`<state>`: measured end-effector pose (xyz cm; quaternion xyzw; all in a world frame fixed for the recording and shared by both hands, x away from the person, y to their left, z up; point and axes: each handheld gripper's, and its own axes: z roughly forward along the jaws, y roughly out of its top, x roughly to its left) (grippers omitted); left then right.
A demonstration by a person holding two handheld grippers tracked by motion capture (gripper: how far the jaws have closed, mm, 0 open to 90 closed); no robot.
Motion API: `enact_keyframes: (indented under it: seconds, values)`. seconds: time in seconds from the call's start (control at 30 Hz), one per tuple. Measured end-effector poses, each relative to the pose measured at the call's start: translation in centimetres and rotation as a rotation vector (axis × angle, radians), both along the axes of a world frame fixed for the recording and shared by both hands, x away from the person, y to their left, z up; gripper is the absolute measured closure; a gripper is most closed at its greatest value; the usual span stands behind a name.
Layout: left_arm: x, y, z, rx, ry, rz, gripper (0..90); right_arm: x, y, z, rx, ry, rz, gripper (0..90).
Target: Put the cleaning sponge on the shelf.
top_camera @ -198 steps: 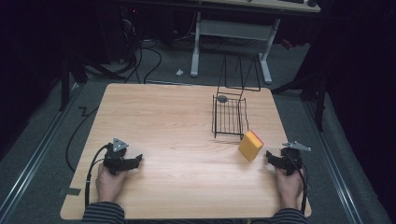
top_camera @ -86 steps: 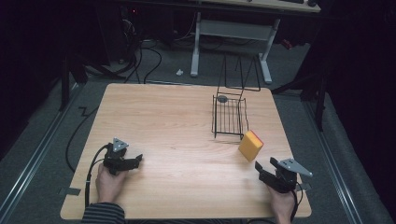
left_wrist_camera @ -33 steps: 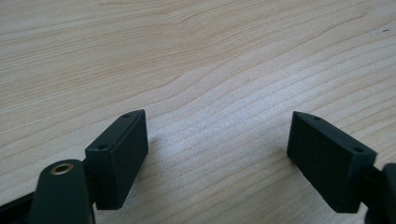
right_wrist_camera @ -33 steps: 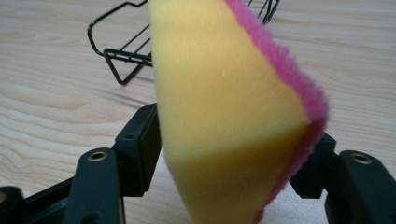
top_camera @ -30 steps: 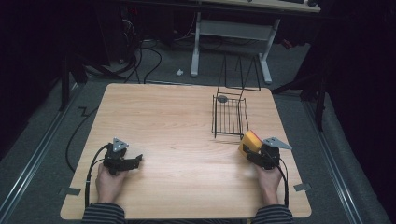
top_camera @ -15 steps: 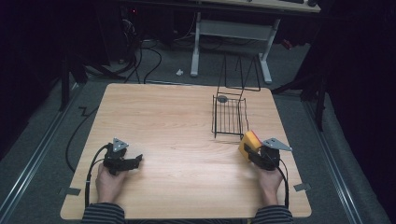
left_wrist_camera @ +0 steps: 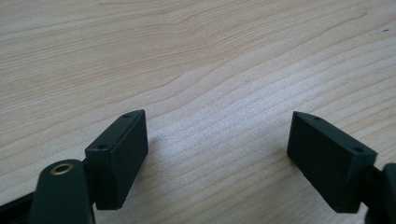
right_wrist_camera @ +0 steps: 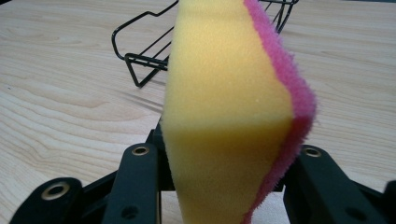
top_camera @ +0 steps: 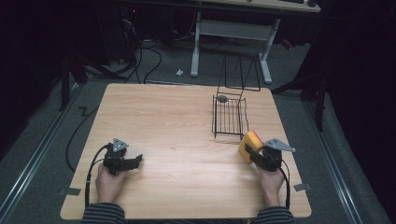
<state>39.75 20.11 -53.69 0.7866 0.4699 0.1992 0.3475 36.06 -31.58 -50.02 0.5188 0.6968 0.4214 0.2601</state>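
Right gripper view: right gripper (right_wrist_camera: 224, 186) is clamping the sponge (right_wrist_camera: 229, 116), jaws just closed onto it, pink scrub face turned to one jaw, long axis running away from the jaws. Sponge is sitting near the table's (top_camera: 177, 121) right edge, wire rack (top_camera: 229, 114) just beyond it. Left gripper (top_camera: 133, 161) is idling open by the near-left corner, well apart.

The high view looks forward and down from above my side on the whole table (top_camera: 187, 116). The left gripper view rides low, close to bare tabletop. The right gripper view faces the sponge (right_wrist_camera: 229, 112) at close range, rack (right_wrist_camera: 154, 56) behind; sponge and rack also appear from above.
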Motion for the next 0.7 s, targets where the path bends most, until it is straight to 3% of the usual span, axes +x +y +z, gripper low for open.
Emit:
enact_keyframes:
  seconds: [0.47,0.7]
  values:
    - [0.0,0.0,0.0,0.002,0.001,-0.001,20.9,-1.7,-0.5,1.9,0.036,-0.024,0.025,60.4]
    - [0.0,0.0,0.0,0.002,0.001,-0.001,20.9,-2.2,0.2,3.3,0.016,-0.048,0.061,60.4]
